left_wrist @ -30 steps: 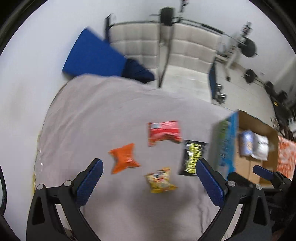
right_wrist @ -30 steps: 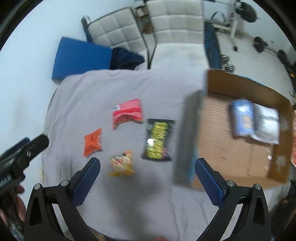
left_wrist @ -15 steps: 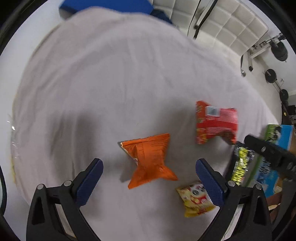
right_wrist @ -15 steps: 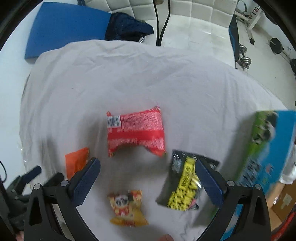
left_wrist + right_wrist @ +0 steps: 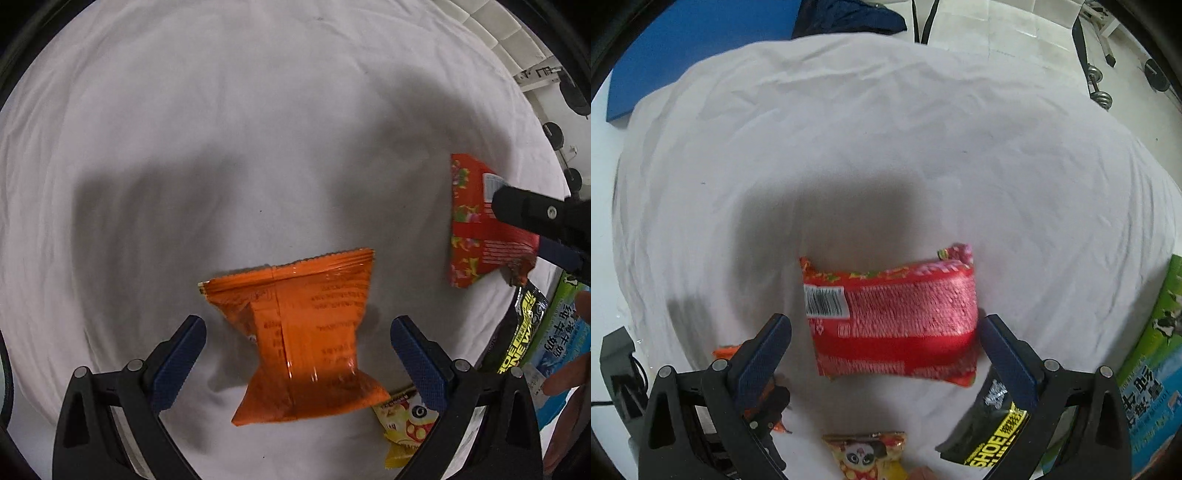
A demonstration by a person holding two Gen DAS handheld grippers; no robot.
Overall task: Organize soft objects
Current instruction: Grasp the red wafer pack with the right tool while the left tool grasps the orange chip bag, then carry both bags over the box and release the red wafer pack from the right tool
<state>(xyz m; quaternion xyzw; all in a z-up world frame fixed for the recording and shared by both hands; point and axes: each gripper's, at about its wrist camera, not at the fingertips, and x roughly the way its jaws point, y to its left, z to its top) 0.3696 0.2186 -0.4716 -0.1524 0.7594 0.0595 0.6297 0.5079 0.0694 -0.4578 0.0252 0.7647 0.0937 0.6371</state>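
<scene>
An orange snack bag (image 5: 303, 339) lies on the white sheet (image 5: 258, 129), between the wide-open fingers of my left gripper (image 5: 297, 354), which hovers just over it. A red snack packet (image 5: 892, 321) lies between the open fingers of my right gripper (image 5: 884, 347); it also shows in the left wrist view (image 5: 476, 229), partly behind the right gripper's body. A small yellow packet (image 5: 868, 454) and a black-and-yellow packet (image 5: 991, 428) lie nearer. Neither gripper touches a bag.
A green-and-blue carton wall (image 5: 1152, 354) stands at the right edge of the sheet. A blue mat (image 5: 683, 44) and dark cloth (image 5: 849, 16) lie beyond the far edge. Dumbbells (image 5: 1097, 85) rest on the floor at the far right.
Both grippers have moved down and forward towards the sheet. The orange bag now sits between the left fingers and the red packet between the right fingers. Both stay open.
</scene>
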